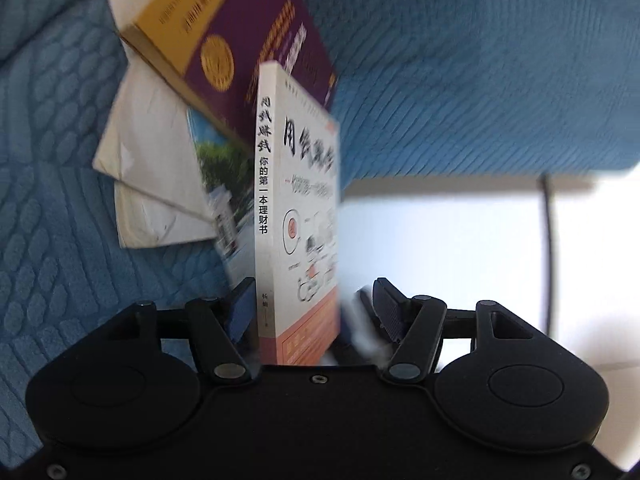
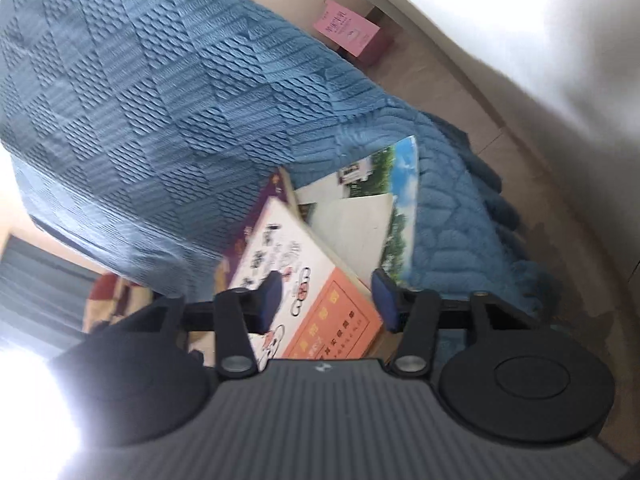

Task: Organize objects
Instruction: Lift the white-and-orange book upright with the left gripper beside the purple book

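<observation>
Two hand-held grippers straddle white book [image 1: 298,208], spread, not pinching; spine runs away from left camera.

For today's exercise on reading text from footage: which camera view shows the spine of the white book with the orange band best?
The left wrist view: the white book stands edge-on between the left gripper fingers, its spine lettering facing the camera and legible. The right wrist view shows only its blurred front cover; the spine is hidden.
</observation>
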Action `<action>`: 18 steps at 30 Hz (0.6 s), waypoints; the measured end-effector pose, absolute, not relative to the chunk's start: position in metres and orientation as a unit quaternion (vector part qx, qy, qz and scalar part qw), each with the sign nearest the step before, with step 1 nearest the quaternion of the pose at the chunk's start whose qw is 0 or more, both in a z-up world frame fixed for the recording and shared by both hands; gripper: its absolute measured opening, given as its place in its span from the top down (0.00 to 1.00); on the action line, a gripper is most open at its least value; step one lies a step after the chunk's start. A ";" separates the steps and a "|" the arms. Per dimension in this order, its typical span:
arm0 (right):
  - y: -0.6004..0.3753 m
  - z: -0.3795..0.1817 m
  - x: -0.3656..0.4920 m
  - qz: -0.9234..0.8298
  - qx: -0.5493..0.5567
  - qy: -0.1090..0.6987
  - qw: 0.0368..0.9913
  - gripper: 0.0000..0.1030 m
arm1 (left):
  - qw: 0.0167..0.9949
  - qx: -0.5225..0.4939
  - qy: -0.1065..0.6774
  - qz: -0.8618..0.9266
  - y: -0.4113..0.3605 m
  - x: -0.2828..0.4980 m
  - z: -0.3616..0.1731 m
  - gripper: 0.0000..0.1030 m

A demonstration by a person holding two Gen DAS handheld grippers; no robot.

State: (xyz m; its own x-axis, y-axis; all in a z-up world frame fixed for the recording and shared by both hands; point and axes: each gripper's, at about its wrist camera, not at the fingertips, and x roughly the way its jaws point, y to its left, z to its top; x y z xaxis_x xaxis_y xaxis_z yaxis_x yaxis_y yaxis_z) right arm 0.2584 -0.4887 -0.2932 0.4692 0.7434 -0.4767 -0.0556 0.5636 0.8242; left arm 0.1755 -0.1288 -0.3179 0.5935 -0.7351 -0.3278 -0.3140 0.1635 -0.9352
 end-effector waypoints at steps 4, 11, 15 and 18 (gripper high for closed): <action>-0.487 -0.292 0.252 0.260 0.416 0.440 0.752 0.74 | 0.618 -0.664 0.389 -0.159 -0.112 0.168 -0.320 0.42; -0.470 -0.294 0.233 0.281 0.468 0.434 0.717 0.75 | 0.618 -0.661 0.396 -0.156 -0.107 0.153 -0.317 0.47; -0.460 -0.293 0.220 0.269 0.475 0.432 0.718 0.75 | 0.622 -0.648 0.414 -0.146 -0.098 0.150 -0.315 0.79; -0.456 -0.289 0.211 0.244 0.483 0.431 0.722 0.75 | 0.624 -0.629 0.441 -0.140 -0.098 0.151 -0.310 0.84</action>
